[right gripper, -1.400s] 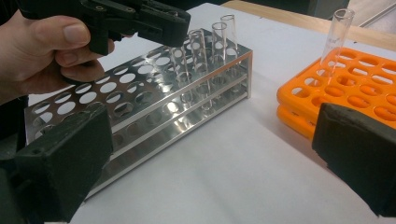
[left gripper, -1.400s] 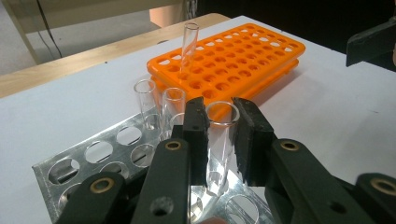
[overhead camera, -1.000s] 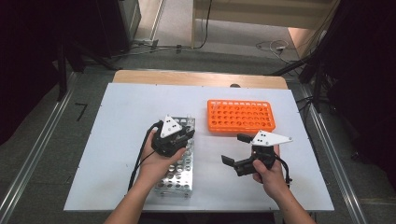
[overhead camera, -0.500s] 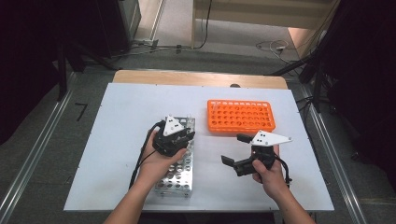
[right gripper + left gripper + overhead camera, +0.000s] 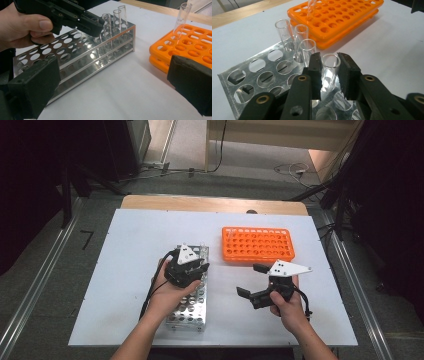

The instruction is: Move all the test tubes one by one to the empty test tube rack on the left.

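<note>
The white worktop [image 5: 130, 250] carries two racks side by side. The metal test tube rack [image 5: 192, 305] lies left of centre, a perforated steel frame with round holes in rows. The orange test tube rack [image 5: 258, 244] sits to its right and farther from the person, apart from the metal one; a single clear tube [image 5: 182, 17] stands in a corner hole of it.

The left gripper [image 5: 200, 268], held in the person's left hand [image 5: 167, 292], hangs over the far end of the metal rack. The right gripper [image 5: 250, 281], in the right hand [image 5: 287, 307], rests just above the bare worktop between the two racks, its jaws spread wide with nothing between them.

At the far end of the metal rack four glass test tubes stand upright in adjoining holes. The nearest test tube [image 5: 330, 71] sits between the left gripper's jaws while its foot is in the rack. Those jaws have just been opening a little: the left pad lies close against the glass, a narrow gap shows at the right pad, so the tube is bracketed rather than squeezed. The other three tubes [image 5: 300, 37] stand just beyond it in a row towards the orange rack.
</note>
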Available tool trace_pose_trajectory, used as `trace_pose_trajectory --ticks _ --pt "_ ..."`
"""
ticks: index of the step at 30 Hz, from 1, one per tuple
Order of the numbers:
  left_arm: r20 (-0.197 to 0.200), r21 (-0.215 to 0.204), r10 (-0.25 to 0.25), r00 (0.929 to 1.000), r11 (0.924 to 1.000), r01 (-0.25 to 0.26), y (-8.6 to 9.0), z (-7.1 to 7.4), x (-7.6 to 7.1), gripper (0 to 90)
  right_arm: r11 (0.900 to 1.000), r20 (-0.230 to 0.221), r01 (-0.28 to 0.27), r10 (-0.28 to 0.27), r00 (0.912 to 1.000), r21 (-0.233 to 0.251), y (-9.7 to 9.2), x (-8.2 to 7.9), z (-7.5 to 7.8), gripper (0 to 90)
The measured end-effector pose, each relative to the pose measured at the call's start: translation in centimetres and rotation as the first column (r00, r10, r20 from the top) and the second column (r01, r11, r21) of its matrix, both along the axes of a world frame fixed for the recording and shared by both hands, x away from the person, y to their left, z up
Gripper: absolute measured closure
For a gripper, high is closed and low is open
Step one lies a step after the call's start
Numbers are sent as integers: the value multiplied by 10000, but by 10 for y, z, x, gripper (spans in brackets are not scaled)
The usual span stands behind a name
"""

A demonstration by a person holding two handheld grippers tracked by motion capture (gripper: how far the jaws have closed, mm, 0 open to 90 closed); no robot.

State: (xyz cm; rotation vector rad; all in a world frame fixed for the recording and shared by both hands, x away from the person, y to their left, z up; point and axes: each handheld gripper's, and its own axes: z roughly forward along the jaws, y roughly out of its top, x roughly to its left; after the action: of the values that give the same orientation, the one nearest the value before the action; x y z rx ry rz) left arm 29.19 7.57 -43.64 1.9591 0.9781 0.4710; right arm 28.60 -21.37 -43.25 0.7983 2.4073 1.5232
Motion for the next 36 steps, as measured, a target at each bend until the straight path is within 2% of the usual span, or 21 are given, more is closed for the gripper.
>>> trace_pose_trajectory --ticks 7,13,17,19,29,31,36 --pt "59 -585 -162 9999 9981 165 7 6 -3 505 10000 -24 -18 18 10000 -15 0 1 -1 0" --pt "290 -1506 -370 9989 9877 410 20 13 -11 297 10000 -64 -4 4 10000 25 0 2 -1 0" --pt "420 -1900 -341 9985 9809 415 31 16 -17 156 10000 -113 45 -44 9999 59 1 5 1 0" --pt "485 -1934 -322 9983 9803 410 36 17 -21 110 10000 -70 56 -56 10000 76 1 7 2 0" --pt "658 -2315 -447 9968 9711 588 54 18 -35 16 9992 -62 327 -326 9995 249 3 25 10 0" --pt "639 -2449 -598 9962 9667 737 57 16 -35 0 9990 -59 381 -380 9993 241 4 30 11 0" --pt "618 -2620 -607 9962 9622 749 62 14 -37 0 9993 -37 364 -364 9993 -68 12 44 13 0"
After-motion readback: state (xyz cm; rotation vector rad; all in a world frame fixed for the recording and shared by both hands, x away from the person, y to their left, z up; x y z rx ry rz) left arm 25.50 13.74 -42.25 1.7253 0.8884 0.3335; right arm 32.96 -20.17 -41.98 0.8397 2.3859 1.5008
